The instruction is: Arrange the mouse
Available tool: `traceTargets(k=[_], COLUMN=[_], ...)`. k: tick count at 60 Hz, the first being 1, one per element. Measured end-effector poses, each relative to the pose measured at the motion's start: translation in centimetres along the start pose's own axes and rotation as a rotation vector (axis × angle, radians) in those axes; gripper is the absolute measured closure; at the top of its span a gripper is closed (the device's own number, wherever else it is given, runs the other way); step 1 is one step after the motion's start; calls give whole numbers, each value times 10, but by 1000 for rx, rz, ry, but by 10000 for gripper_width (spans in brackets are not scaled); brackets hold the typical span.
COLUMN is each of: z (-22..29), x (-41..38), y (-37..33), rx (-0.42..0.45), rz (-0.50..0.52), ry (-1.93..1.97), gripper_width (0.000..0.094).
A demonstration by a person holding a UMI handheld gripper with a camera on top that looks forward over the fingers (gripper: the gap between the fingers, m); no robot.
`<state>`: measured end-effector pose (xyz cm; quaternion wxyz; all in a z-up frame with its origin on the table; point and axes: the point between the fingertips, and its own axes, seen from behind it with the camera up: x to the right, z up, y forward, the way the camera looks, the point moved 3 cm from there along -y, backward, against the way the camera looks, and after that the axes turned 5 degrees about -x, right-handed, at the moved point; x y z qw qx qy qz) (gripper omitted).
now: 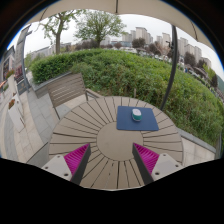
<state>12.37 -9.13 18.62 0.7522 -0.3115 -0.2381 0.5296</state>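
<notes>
A small teal-grey mouse lies on a dark blue mouse mat on the far right part of a round wooden slatted table. My gripper hovers above the near part of the table, well short of the mouse. Its two fingers with magenta pads stand wide apart with only bare tabletop between them. The mouse lies beyond the fingers, slightly toward the right one.
A wooden slatted chair stands at the table's far left. A white chair is on the paved terrace to the left. A green hedge runs behind the table, with trees and buildings beyond.
</notes>
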Motion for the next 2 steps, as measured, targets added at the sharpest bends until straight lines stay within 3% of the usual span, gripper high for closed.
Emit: traceTargets(k=[2], z=[2], x=[1], y=[2], rx=[7], rz=[-10], ry=[16], gripper_width=[84])
